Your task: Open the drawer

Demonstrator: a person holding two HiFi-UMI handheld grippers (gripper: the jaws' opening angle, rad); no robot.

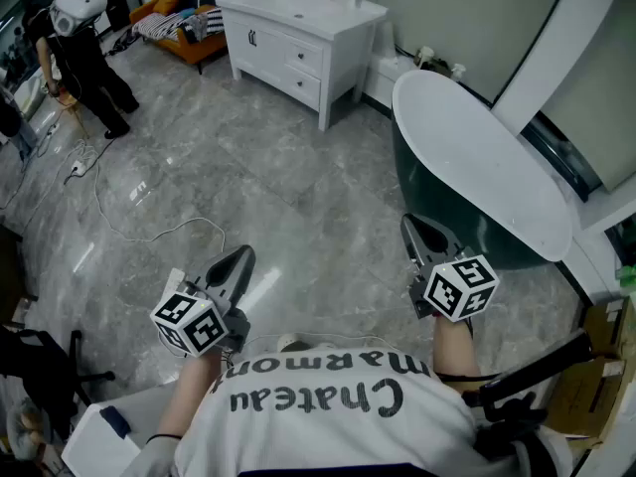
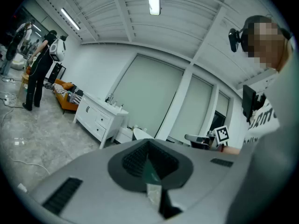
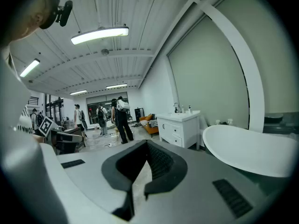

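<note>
A white vanity cabinet [image 1: 298, 43] stands far across the room, with two drawers [image 1: 303, 60] on its right half, both closed. It also shows in the left gripper view as the cabinet [image 2: 100, 118] and in the right gripper view as the cabinet [image 3: 180, 127]. My left gripper [image 1: 238, 258] and right gripper [image 1: 415, 229] are held close to my body over the grey floor, well short of the cabinet. Both point roughly level toward it. The left gripper [image 2: 149, 146] has its jaws together with nothing between them, and so does the right gripper [image 3: 147, 146].
A white-rimmed dark bathtub [image 1: 477, 157] lies just ahead of my right gripper. Cables [image 1: 149, 232] trail over the floor on the left. A person in black with a headset [image 1: 84, 53] stands at the far left near an orange sofa [image 1: 184, 23]. Cardboard boxes [image 1: 586, 366] sit at the right.
</note>
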